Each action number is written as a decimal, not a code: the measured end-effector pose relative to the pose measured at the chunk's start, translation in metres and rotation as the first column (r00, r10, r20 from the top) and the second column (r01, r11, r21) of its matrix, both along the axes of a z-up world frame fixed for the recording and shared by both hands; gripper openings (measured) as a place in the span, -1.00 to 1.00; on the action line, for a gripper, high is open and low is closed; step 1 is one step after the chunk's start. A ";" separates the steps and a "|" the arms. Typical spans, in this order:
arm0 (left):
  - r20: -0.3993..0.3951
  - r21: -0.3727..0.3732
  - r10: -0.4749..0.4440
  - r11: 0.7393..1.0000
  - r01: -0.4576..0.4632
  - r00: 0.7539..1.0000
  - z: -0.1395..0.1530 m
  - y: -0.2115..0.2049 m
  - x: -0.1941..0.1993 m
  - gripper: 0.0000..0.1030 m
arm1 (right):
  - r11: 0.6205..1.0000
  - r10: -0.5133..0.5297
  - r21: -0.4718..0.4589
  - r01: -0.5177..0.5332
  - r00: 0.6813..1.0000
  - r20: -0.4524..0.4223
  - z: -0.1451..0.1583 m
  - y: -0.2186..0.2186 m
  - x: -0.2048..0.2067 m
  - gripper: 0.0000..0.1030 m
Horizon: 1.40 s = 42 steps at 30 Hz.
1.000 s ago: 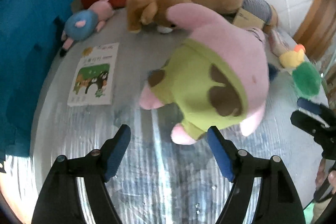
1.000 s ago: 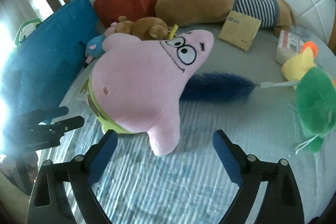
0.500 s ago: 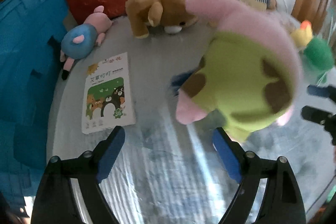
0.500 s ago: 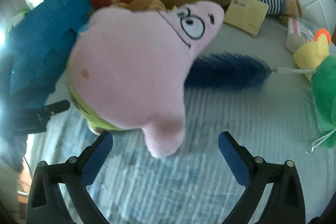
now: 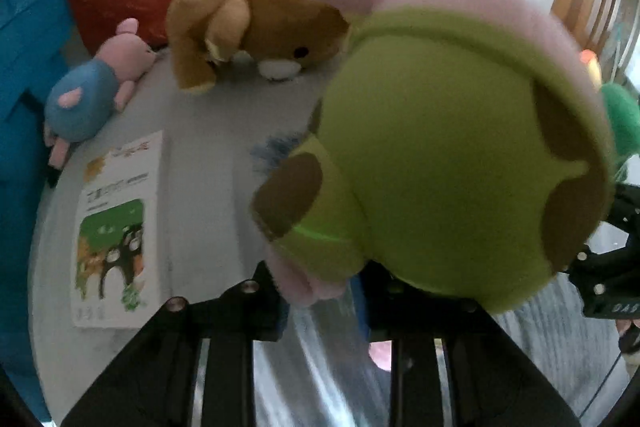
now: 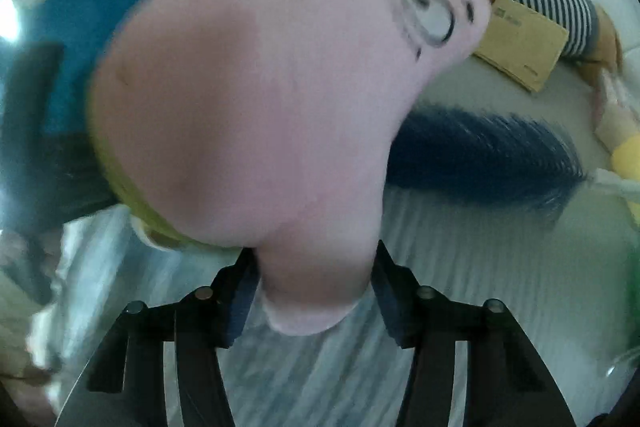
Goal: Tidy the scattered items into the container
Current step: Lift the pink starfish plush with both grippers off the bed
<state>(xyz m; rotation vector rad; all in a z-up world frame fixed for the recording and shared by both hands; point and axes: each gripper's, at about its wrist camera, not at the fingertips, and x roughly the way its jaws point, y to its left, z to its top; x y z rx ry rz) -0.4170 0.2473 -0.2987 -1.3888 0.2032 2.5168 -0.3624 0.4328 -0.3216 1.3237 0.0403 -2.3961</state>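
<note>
Pink starfish plush (image 6: 248, 107) sits between my two tools: left hand-held gripper (image 5: 320, 291) has just closed on its foot, right hand-held gripper (image 6: 312, 291) on an arm tip, above the striped bed (image 6: 460, 307).

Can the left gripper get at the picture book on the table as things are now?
Probably not yet. The left gripper has just closed on a foot of the pink star plush, so its jaws are occupied. The picture book itself lies uncovered to its left.
</note>
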 end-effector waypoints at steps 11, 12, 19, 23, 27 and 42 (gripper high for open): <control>-0.061 0.067 -0.017 0.998 0.021 0.998 0.003 -0.014 -0.025 -0.53 | 0.999 0.034 0.001 -0.034 0.990 -0.137 0.015 0.003 -0.026 0.89; -0.065 0.066 -0.020 0.998 0.024 0.998 0.003 -0.013 -0.027 -0.58 | 0.999 0.039 -0.007 -0.040 0.989 -0.145 0.016 0.003 -0.028 0.65; -0.101 0.110 0.012 0.994 -0.001 0.995 0.012 -0.009 -0.025 -0.68 | 0.996 0.036 -0.072 -0.053 0.975 -0.221 0.028 0.005 -0.019 -0.22; -0.140 0.125 0.010 0.992 0.008 0.990 0.026 -0.012 -0.014 -0.70 | 0.993 0.026 -0.102 -0.055 0.963 -0.269 0.040 0.010 -0.003 -0.23; -0.179 0.135 0.019 0.991 0.006 0.984 0.047 -0.014 0.002 -0.70 | 0.992 0.016 -0.118 -0.051 0.958 -0.286 0.055 0.009 0.007 -0.23; -0.015 0.018 -0.036 0.999 0.036 0.999 0.018 -0.020 0.021 -0.09 | 0.995 0.033 -0.085 -0.044 0.991 -0.129 0.044 0.004 0.030 -0.23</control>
